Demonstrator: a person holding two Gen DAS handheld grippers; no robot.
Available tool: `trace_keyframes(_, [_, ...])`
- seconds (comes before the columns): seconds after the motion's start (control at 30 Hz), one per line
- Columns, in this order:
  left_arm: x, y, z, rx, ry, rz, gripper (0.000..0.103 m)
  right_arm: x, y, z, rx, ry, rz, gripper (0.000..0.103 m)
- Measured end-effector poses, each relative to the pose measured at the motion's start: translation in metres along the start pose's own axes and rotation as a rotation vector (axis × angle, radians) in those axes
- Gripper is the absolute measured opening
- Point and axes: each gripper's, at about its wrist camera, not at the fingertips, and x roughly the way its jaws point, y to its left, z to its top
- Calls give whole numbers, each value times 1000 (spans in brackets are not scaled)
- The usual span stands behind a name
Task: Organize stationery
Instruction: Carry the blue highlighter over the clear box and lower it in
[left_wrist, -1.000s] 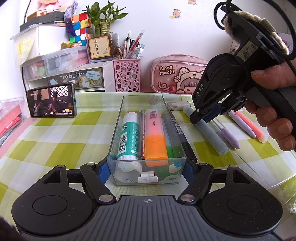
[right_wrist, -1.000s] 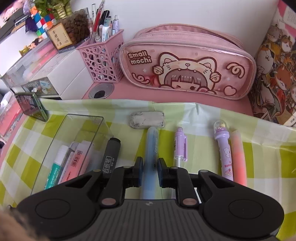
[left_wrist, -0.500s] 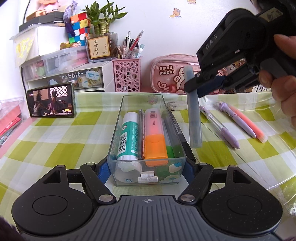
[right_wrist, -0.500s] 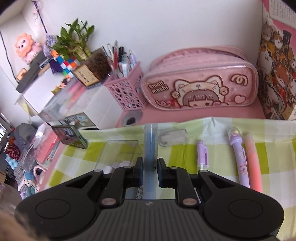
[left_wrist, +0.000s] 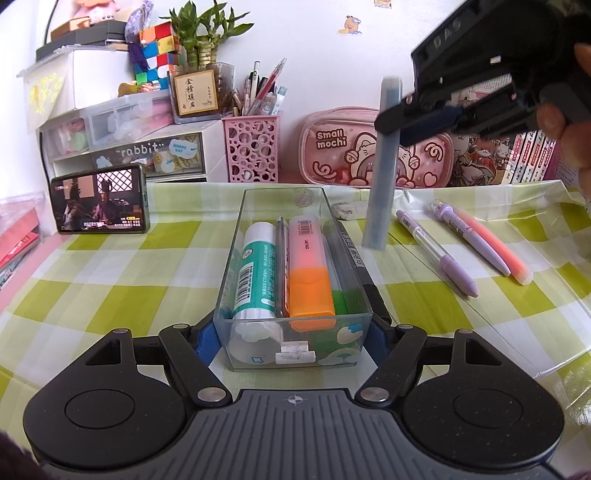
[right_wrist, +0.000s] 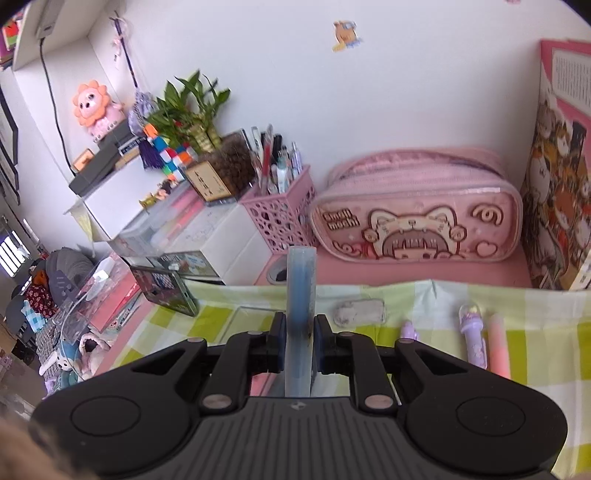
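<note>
Two grippers busy: left gripper (left_wrist: 293, 332) clamps clear box (left_wrist: 295, 339) near tablecloth's front edge; right gripper (right_wrist: 299, 341) pinches blue pen (right_wrist: 301, 280) upright, airborne beside box. Risk: pen hits box rim, drops outside.

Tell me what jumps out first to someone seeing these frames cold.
The pale blue pen held nearly upright in the air by the right gripper, just right of the clear box. Next, the box itself, clamped at its near end by the left gripper, with an orange highlighter and a glue stick lying inside. Behind, the pink pencil case stands against the wall.
</note>
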Motion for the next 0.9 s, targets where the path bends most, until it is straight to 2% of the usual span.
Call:
trace_keyframes(0.33, [0, 0, 0, 0, 0, 0, 73, -21, 27, 15, -85, -30, 81, 19])
trace_keyframes(0.6, [0, 0, 0, 0, 0, 0, 74, -5, 33, 9, -74, 95, 217, 19])
trace_keyframes(0.83, [0, 0, 0, 0, 0, 0, 74, 28, 27, 2, -24, 212, 225, 18])
trace_keyframes(0.9, [0, 0, 0, 0, 0, -1, 74, 36, 28, 2, -34, 224, 192, 18])
